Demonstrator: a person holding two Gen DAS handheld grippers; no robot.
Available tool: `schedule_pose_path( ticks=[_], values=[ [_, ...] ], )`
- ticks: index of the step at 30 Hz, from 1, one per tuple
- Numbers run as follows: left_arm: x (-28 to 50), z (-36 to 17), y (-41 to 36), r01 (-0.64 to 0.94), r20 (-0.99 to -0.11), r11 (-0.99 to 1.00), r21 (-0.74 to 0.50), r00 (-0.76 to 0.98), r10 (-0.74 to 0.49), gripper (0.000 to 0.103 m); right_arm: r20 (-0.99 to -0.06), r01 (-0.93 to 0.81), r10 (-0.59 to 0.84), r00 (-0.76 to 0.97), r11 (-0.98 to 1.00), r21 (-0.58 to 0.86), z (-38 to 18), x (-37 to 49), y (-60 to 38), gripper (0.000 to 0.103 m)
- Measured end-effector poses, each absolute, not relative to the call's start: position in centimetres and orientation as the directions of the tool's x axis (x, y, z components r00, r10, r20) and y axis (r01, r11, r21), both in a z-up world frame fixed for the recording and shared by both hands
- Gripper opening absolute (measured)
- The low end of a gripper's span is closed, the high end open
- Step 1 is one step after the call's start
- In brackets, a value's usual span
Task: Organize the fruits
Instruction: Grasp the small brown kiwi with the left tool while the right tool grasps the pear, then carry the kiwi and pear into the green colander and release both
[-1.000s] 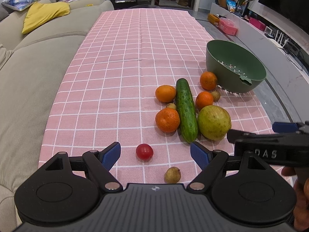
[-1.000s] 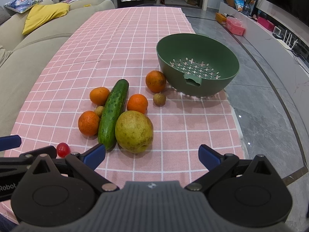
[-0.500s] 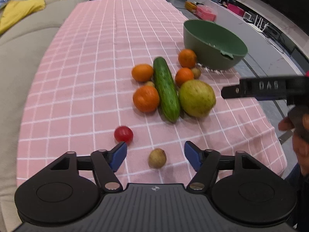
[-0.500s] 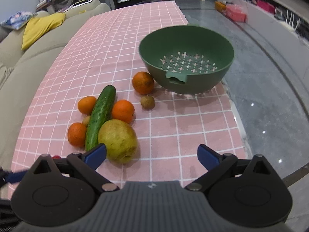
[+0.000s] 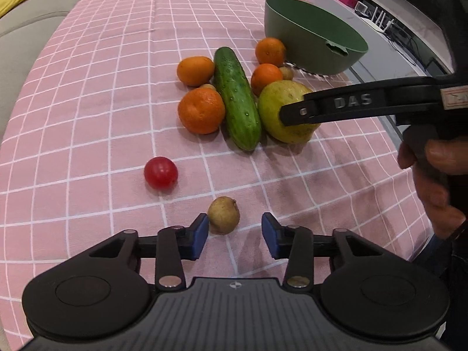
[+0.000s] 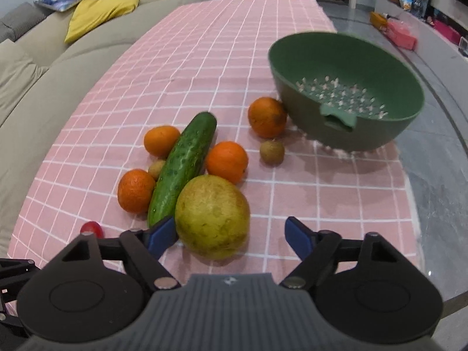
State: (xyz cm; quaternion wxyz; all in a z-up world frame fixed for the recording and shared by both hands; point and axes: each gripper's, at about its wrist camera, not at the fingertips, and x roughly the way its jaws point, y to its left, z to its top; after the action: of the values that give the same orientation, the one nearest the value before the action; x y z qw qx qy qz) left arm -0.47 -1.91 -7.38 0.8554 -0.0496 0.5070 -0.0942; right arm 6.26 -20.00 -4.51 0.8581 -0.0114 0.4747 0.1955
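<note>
My left claw (image 5: 235, 231): open, empty, longan (image 5: 223, 215) just ahead between its tips.
My right claw (image 6: 231, 234): wide open, empty, pear (image 6: 212, 216) beside its left tip.
Colander (image 6: 348, 67): far right.

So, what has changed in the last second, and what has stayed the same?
Both grippers came forward and down. The left gripper narrowed its open jaws and now brackets the small brown fruit. The right gripper, open, closed in on the large yellow-green fruit. Nothing is gripped yet. The cucumber, oranges, cherry tomato and green colander stayed put.
</note>
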Motion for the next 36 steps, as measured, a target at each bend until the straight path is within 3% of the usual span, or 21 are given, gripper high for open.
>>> schedule_pose_path(
  ticks=[5, 9, 20, 36],
  values=[
    [-0.1, -7.6, -2.0, 0.101, -0.86, 0.979, -0.175, 0.469, -0.202, 0.045, -0.824, -0.357, 0.328, 0.462, 0.919, 0.166, -4.9, 6.5, -19.4, 0.076],
    [0.1, -7.9, -2.1, 0.101, -0.864, 0.985, -0.14, 0.473, -0.171, 0.03, -0.831, -0.358, 0.329, 0.449, 0.918, 0.17, -5.4, 6.9, -18.9, 0.071],
    [0.3, -7.9, -2.2, 0.112, -0.859, 0.984, -0.137, 0.482, -0.175, 0.029, -0.827, -0.347, 0.371, 0.422, 0.909, 0.231, -5.9, 7.4, -19.0, 0.061],
    [0.0, -7.2, -2.0, 0.125, -0.839, 0.978, -0.166, 0.504, -0.206, 0.029, -0.819, -0.31, 0.398, 0.413, 0.907, 0.284, -5.4, 7.4, -20.6, 0.06]
  ],
)
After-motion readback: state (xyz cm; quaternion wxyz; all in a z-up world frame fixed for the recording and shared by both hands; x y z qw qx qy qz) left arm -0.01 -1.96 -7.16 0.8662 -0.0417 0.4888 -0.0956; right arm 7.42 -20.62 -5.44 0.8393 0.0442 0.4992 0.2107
